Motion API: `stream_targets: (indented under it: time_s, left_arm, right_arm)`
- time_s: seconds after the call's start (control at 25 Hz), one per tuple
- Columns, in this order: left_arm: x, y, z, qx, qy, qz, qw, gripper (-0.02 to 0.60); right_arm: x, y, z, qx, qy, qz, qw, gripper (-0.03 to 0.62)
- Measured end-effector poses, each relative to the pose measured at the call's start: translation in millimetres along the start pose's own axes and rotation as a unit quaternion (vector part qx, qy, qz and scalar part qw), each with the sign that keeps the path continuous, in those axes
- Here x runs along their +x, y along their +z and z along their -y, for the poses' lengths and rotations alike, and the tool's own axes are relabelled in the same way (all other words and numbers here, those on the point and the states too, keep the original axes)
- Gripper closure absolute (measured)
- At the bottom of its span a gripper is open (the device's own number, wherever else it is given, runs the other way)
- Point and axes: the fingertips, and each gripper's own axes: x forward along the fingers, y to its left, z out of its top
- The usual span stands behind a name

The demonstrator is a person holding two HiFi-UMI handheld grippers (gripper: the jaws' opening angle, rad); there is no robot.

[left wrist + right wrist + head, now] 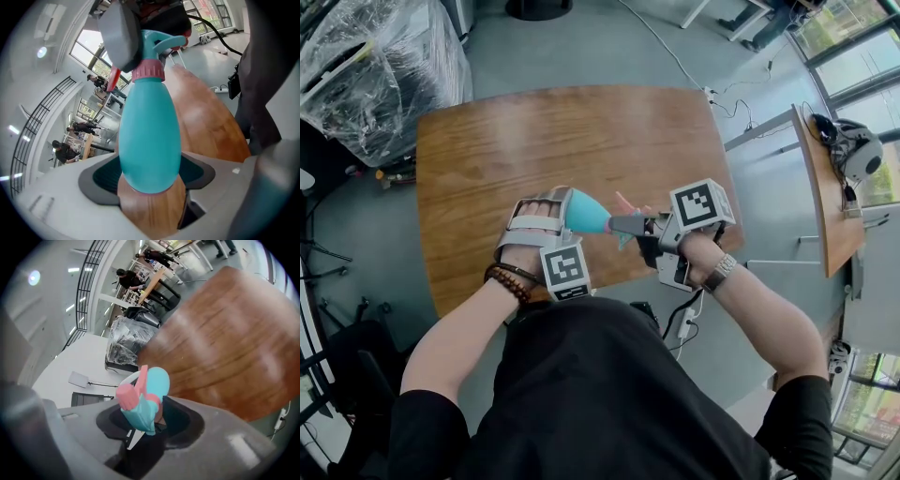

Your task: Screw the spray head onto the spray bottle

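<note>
Left hand-held gripper is closed on the broad base of the teal spray bottle, whose rounded end is seated between the dark pads. Right hand-held gripper is pinching the spray head, which is lodged in the notch between its jaws. The bottle is held in the air over the near edge of the wooden bench, not resting on it. Its long axis lies roughly level and runs across the person's front, with the base toward the left hand and the neck pointing right, into the other hand-held gripper. From the left gripper view the bottle is seen lengthwise, and a pink collar is shown sitting on the neck under the teal head, partly covered by a grey jaw. From the right gripper view the head is seen almost end-on, with its pink nozzle toward the camera and the bottle's body foreshortened behind it; the collar is mostly hidden there.
</note>
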Motion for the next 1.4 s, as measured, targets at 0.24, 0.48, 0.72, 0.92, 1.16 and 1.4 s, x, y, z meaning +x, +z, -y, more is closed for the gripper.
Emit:
stream_targets:
  time_s: [0.24,0.48,0.72,0.92,1.16,1.4]
  left_arm:
    - [4.9,-9.6,9.7,-0.042,-0.037,0.0,0.9985,0.178]
    - [10.1,-16.4,22.3,-0.08,-0.1,0.003,0.9918,0.176]
    - [11.4,-21.7,36.9,-0.07,-0.164,-0.001,0.984,0.176]
    - [6.5,-18.3,44.3,-0.046,-0.193,0.005,0.9801,0.176]
    - [-1.0,-9.7,50.2,-0.015,-0.207,0.021,0.9779,0.176]
    - [-5.9,2.8,52.8,0.008,-0.192,0.036,0.9806,0.176]
  right_arm:
    - [-8.3,5.7,-10.7,-0.064,0.003,0.01,0.998,0.365]
    - [-34.3,18.8,-22.0,-0.325,-0.082,0.041,0.941,0.336]
    - [-36.5,-10.3,-53.4,-0.744,-0.182,0.002,0.643,0.338]
    - [-13.3,-42.3,-37.3,-0.892,-0.235,-0.076,0.378,0.337]
    - [7.0,-47.7,-18.0,-0.921,-0.238,-0.123,0.281,0.338]
    - [21.2,-53.7,-19.5,-0.929,-0.222,-0.119,0.273,0.428]
